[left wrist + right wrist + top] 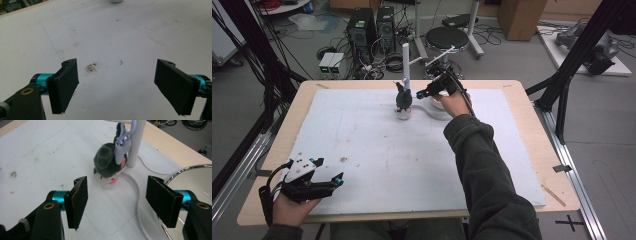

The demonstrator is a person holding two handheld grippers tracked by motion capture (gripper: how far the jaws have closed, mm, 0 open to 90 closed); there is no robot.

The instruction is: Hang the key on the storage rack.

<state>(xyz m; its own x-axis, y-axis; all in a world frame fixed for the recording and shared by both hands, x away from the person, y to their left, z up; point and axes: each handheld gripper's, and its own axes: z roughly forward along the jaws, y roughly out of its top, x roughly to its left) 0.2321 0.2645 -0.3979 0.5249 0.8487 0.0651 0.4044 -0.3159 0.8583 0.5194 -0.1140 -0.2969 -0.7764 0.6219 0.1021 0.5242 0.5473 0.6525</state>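
Far side of the table (522, 107), near the middle: a small plush toy (110, 168), hanging by a pale lilac clip (124, 135) beside a white upright post (136, 142). Dark grey-green fuzzy body, a lilac fabric tag down its side, a patch of pink and a pale face at the bottom, tipped towards the white mat (377, 150). Lower end right at the post's clear flat base (112, 215); whether resting on it or just above, hard to tell. In the high view, a dark little lump (403, 98) against the post (406, 62).

Right hand-held gripper (421, 94) close beside the toy, level with it, jaws parted and nothing between the black pads (80, 202) — released, toy a short way ahead of them and untouched. Shiny round metal-rimmed dish (192, 185) just off one jaw.

Left hand-held gripper (328, 172) well apart, down at the near left corner of the mat, jaws spread wide over bare, lightly stained white surface, gripping nothing.
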